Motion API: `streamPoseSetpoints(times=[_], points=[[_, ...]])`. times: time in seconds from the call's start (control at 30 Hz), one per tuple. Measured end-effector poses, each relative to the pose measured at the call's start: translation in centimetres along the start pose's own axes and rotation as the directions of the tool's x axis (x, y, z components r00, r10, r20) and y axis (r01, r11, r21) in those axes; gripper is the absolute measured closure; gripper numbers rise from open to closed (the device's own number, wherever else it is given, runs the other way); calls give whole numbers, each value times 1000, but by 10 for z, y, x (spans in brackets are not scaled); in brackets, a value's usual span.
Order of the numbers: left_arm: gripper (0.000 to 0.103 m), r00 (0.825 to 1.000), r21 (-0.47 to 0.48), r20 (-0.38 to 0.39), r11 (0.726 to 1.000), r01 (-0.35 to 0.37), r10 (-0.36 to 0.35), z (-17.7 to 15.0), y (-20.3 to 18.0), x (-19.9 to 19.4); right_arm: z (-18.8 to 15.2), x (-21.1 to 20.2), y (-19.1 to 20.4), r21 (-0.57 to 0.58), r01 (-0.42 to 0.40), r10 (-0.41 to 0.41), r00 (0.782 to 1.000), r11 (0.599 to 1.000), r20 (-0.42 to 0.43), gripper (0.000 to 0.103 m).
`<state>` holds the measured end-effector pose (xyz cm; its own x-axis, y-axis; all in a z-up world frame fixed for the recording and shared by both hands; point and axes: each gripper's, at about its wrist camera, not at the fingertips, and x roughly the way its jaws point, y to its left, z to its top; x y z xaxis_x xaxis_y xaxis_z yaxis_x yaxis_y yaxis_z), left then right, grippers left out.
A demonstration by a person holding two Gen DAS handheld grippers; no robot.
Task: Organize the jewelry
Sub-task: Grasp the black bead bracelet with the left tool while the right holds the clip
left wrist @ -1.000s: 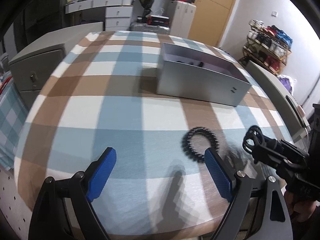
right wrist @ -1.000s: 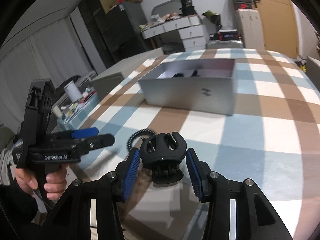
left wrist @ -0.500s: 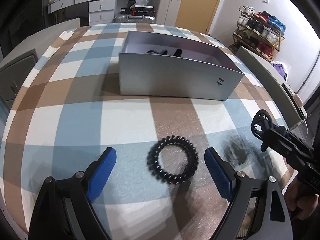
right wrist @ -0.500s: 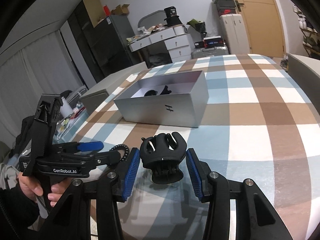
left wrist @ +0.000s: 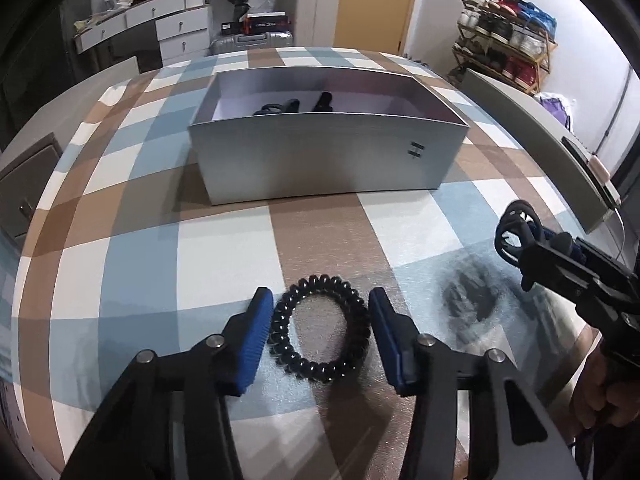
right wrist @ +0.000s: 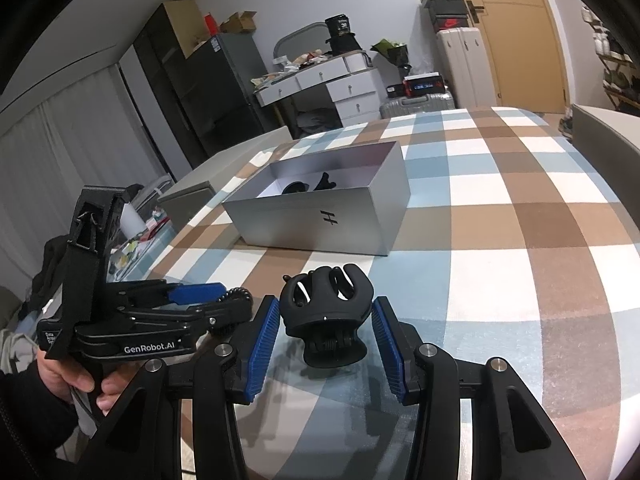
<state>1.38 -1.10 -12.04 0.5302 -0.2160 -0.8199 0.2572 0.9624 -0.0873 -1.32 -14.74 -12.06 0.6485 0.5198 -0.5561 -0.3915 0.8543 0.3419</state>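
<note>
2 claws in play: left claw (left wrist: 320, 320) has just been closing, its blue pads (left wrist: 256, 332) now flanking the black spiral hair tie (left wrist: 320, 328) that lies flat on the plaid tabletop (left wrist: 224, 248), left pad at its edge, right pad (left wrist: 384, 336) just beside it, firm pinch not confirmed. Right claw (right wrist: 326, 336) is part-way closed around a black claw clip (right wrist: 326, 308), which sits raised between the pads with slim gaps showing on both sides, so I cannot tell whether it is clamped. Silver box (left wrist: 328, 156) sits at 12 o'clock from the hair tie, open, dark items inside; in the left wrist view the clip is at 3 o'clock.
</note>
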Motion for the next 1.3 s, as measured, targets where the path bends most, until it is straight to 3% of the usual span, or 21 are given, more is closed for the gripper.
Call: streamPoseSetpoints(times=[0.23, 0.33, 0.63, 0.73, 0.8, 0.83, 1.03, 1.1, 1.17, 1.3], points=[[66, 1000, 4, 7, 1000, -6, 6, 2, -1, -2, 4, -2, 1, -5, -4, 4, 1000, 1000, 9, 56], [79, 1000, -5, 20, 1000, 4, -4, 5, 4, -3, 7, -3, 1, -3, -8, 8, 1000, 1000, 16, 56], [78, 997, -36, 10, 997, 71, -70, 2, 9, -5, 16, 2, 2, -13, -16, 16, 1000, 1000, 22, 56], [70, 997, -21, -8, 997, 76, -76, 3, 6, -4, 17, 4, 2, -9, -20, 20, 1000, 1000, 20, 56], [57, 995, -11, -7, 995, 99, -99, 2, 2, -4, 18, 6, 1, -7, -22, 22, 1000, 1000, 18, 56], [43, 996, 9, -17, 996, 87, -87, 2, -2, -1, 17, 7, 1, -5, -24, 24, 1000, 1000, 15, 56], [41, 1000, 124, 1, 992, -6, 6, -2, -19, 5, 17, 7, 1, -7, -26, 26, 999, 1000, 19, 56], [45, 1000, 148, 4, 989, -17, 16, -2, -23, 5, 17, 7, 1, -6, -26, 26, 999, 1000, 19, 56], [60, 1000, 159, -4, 987, -3, 3, -1, -24, 4, 17, 7, 1, -4, -26, 26, 1000, 1000, 18, 56], [72, 1000, 191, -11, 982, 16, -14, -1, -26, 2, 18, 7, -1, 3, -27, 27, 999, 1000, 19, 56]])
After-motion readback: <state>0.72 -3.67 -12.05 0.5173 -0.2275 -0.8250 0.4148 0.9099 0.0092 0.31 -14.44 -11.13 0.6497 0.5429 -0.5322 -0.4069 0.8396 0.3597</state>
